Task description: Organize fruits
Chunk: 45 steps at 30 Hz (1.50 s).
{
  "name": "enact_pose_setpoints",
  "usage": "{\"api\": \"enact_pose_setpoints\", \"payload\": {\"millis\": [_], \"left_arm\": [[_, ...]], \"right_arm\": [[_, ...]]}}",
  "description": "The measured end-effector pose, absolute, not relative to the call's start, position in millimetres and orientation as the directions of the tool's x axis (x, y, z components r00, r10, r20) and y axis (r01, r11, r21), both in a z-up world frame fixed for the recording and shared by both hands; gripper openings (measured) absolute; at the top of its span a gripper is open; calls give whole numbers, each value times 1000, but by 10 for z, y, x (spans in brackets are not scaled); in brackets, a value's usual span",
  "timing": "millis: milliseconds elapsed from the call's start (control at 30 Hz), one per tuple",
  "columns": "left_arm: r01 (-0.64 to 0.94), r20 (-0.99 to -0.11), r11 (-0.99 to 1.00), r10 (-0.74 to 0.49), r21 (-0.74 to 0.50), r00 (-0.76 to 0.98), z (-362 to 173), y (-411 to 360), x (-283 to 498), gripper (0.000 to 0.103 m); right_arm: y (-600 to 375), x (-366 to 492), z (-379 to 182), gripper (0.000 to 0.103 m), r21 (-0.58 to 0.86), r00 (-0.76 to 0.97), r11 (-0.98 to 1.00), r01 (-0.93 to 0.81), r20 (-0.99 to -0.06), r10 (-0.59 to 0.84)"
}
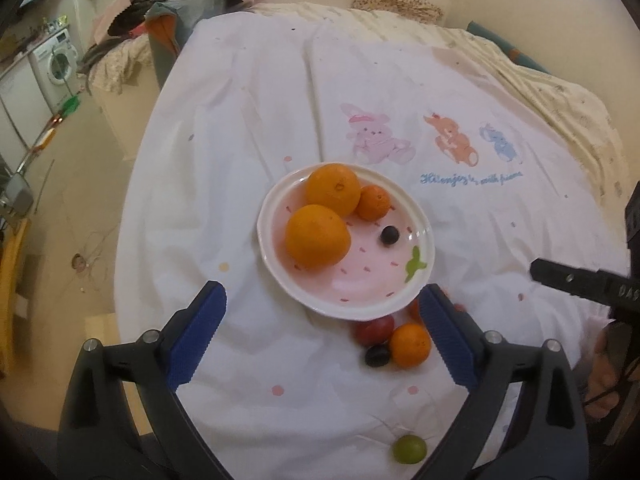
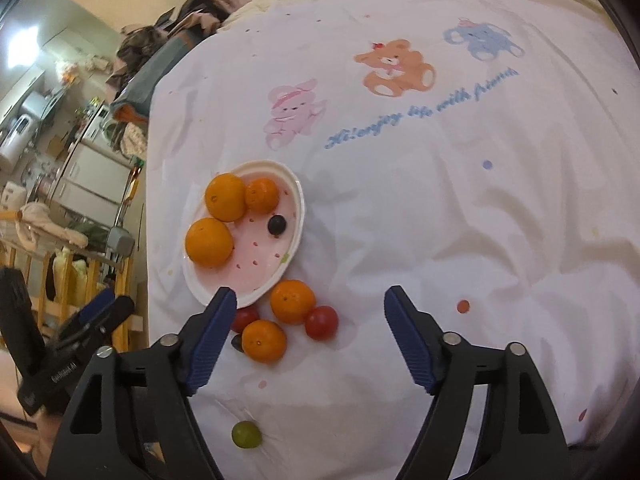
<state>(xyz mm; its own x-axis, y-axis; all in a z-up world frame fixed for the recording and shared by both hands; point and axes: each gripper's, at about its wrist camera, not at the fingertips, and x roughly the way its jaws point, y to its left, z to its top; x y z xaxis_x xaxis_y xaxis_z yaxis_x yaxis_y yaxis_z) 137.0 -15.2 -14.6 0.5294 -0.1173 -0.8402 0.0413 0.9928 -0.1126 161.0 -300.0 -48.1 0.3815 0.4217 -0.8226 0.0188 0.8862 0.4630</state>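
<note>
Fruits: glossy oranges (image 1: 318,236) and a dark grape (image 1: 389,235) fill the plate (image 1: 426,240) beyond my fingers; left gripper (image 1: 322,334) and right gripper (image 2: 310,338) both released, empty.

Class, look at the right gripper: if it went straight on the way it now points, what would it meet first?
Most likely the bare white bedsheet. The right gripper is open and empty; the red tomato lies left of centre, so it might be grazed, though depth is unclear.
</note>
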Motion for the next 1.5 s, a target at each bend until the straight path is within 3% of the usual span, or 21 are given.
{"api": "enact_pose_setpoints", "payload": {"millis": [467, 633, 1067, 1167, 1367, 1500], "left_arm": [[24, -918, 997, -74, -70, 390, -570, -393, 1233, 94], [1, -952, 994, -105, -109, 287, -824, -490, 1266, 53], [-25, -964, 983, -176, -184, 198, -1091, -605, 1454, 52], [-81, -964, 968, -223, -236, 143, -1222, -548, 1510, 38], [-94, -964, 963, -241, -251, 113, -1298, -588, 1493, 32], [-45, -980, 981, -184, -188, 81, -1361, -694, 1491, 25]], "right_arm": [[-3369, 1552, -620, 80, 530, 372, 822, 209, -821, 434], [-3412, 1513, -639, 80, 554, 357, 807, 205, -810, 465], [-3306, 1528, -621, 80, 602, 342, 777, 185, -780, 524], [-3298, 1538, -640, 80, 604, 335, 774, 190, -781, 527], [-3277, 1555, -670, 80, 593, 327, 781, 196, -790, 518], [-3246, 1571, -691, 80, 586, 321, 787, 196, -796, 513]]}}
